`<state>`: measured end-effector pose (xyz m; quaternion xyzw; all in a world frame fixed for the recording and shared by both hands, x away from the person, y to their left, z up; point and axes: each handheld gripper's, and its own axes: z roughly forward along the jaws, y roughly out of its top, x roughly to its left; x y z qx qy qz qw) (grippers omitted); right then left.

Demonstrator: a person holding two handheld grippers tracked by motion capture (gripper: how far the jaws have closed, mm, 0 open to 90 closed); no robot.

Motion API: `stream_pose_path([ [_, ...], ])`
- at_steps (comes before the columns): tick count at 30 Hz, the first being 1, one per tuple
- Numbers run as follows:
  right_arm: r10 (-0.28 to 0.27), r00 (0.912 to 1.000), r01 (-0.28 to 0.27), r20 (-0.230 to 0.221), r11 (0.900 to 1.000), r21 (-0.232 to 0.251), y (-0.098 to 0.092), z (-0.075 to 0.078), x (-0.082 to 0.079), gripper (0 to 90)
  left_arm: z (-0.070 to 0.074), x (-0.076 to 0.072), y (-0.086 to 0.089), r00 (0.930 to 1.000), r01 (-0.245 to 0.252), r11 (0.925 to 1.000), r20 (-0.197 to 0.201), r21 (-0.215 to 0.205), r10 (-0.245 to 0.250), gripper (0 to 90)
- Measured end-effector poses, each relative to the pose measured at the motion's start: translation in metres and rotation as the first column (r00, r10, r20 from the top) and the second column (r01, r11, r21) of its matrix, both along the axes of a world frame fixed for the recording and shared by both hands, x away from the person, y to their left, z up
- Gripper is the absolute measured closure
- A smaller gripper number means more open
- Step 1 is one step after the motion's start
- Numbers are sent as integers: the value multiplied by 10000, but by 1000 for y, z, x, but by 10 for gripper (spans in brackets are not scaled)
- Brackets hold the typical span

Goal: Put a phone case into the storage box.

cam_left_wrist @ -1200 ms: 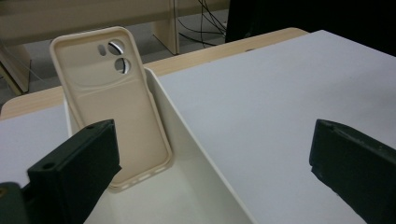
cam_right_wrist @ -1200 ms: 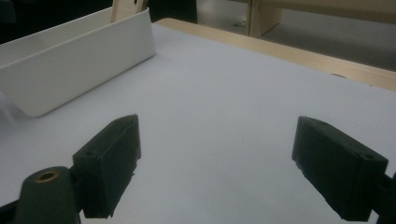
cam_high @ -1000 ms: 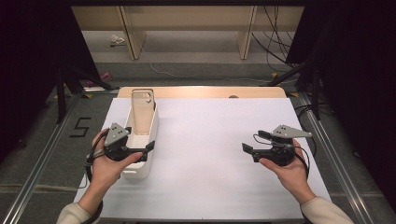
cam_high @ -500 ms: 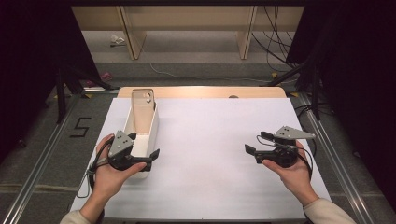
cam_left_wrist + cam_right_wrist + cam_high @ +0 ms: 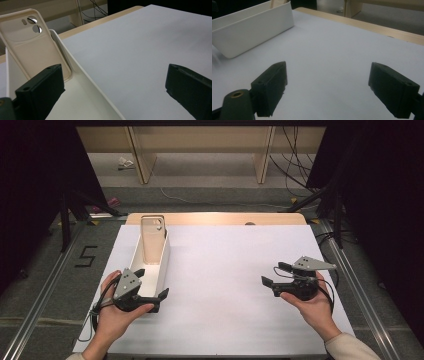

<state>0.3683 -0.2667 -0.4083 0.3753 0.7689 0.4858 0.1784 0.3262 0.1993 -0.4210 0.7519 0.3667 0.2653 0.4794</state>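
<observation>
The left gripper (image 5: 150, 284) gapes empty at the white tray's (image 5: 162, 262) near end; a beige phone case (image 5: 32, 42) leans inside. The right gripper (image 5: 274, 274) hangs spread, well apart.

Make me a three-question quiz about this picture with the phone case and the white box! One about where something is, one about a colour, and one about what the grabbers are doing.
1. Where is the phone case?
A. Flat on the white sheet
B. Leaning in the far end of the white box
C. Held by the right gripper

2. What colour is the phone case?
A. Cream
B. Bright red
C. Dark blue

3. How do the left gripper's jaws stand?
A. Shut on the case
B. Shut on nothing
C. Open, one jaw over the box and one over the sheet

Answers:
1 B: the case stands tilted against the box's far end.
2 A: it looks pale cream in the left gripper view.
3 C: the left gripper view shows a wide gap, with the box wall running between the jaws.
</observation>
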Motion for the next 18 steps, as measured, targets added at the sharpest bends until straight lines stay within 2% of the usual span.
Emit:
stream_pose_path([
  [18,146,9999,-146,-22,9999,-13,4,-2,0,162,-4,-1,-2,10000,21,10000,-59,-33,-21,20],
])
